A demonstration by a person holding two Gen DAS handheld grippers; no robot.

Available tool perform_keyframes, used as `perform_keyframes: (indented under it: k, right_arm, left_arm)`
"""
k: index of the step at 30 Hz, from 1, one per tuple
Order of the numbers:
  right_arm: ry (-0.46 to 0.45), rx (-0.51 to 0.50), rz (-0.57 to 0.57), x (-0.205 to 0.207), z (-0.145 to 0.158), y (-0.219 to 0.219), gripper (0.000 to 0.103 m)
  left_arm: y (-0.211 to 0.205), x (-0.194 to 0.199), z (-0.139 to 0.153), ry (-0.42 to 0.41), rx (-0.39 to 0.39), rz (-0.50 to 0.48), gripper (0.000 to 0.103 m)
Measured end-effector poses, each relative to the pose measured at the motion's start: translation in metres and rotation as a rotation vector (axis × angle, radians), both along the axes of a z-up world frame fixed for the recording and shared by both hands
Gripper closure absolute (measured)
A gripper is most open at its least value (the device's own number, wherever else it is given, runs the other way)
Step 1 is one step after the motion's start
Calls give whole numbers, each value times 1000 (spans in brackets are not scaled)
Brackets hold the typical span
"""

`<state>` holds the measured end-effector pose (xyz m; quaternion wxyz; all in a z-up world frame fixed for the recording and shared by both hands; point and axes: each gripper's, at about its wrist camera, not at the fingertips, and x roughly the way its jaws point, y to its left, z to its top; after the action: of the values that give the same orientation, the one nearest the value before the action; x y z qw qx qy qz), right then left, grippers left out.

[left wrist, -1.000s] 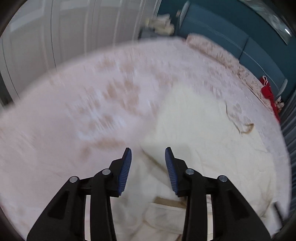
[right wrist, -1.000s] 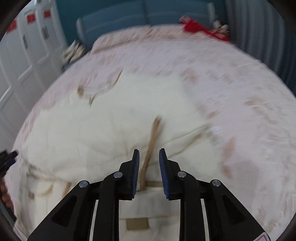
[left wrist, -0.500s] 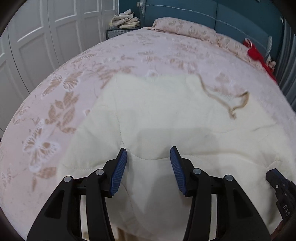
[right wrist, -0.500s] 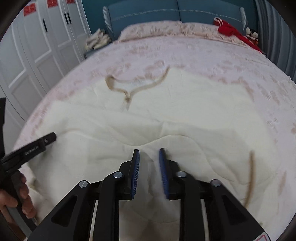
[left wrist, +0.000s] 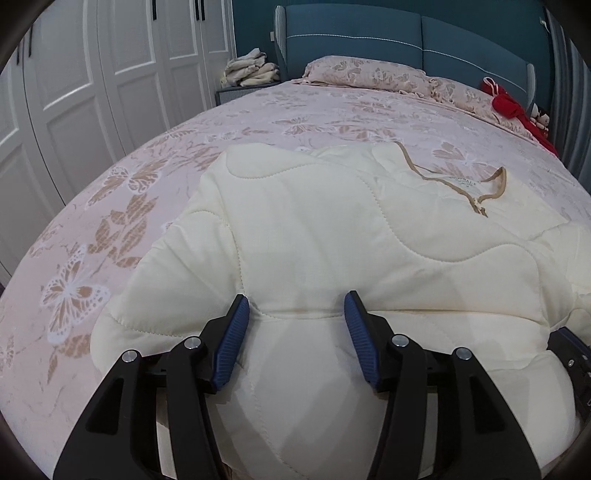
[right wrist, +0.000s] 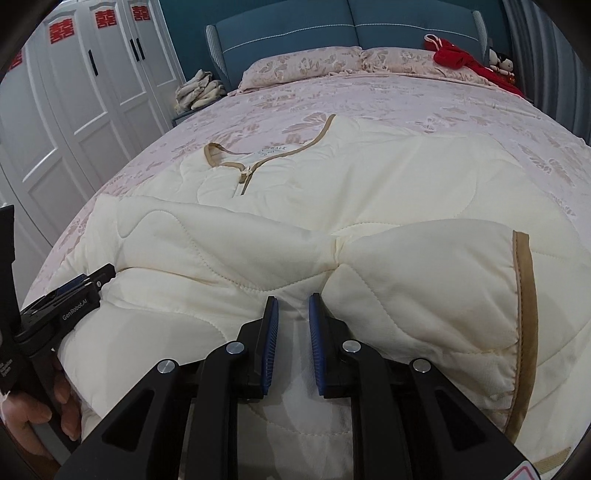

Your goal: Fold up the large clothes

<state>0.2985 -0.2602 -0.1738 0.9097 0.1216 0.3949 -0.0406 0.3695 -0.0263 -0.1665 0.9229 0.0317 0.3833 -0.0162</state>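
A cream quilted jacket (left wrist: 332, 236) with tan trim lies on the bed, its lower part doubled over toward the collar; it also shows in the right wrist view (right wrist: 369, 206). Its tan collar and zip (right wrist: 243, 177) lie further up the bed. My left gripper (left wrist: 296, 308) is open, its fingers either side of a puffed fold of the jacket at the near edge. My right gripper (right wrist: 293, 308) has its jaws narrowly apart around a pinch of the jacket's fold. The left gripper also shows at the left in the right wrist view (right wrist: 70, 295).
The pink butterfly-pattern bedspread (left wrist: 110, 206) covers the bed. Pillows (left wrist: 369, 72) and a blue headboard (left wrist: 369, 33) are at the far end. A red item (left wrist: 506, 103) lies far right. Folded cloths (left wrist: 251, 68) sit on a bedside stand. White wardrobe doors (left wrist: 92, 74) stand left.
Both grippers have swung from over the spread jacket to the near edge. The jacket's lower part now lies folded toward the collar. The left jaws have widened a little.
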Motion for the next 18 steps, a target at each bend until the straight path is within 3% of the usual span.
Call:
perform_keyframes:
  k: [14,18]
  right_arm:
    - [-2,-10,-6,-3,1,2,89]
    - [42,35,-6,-2,26,-5,81]
  left_arm:
    - [-6,2,-2,-6,41,7,51]
    - [14,5,30,76,-85,-53,47]
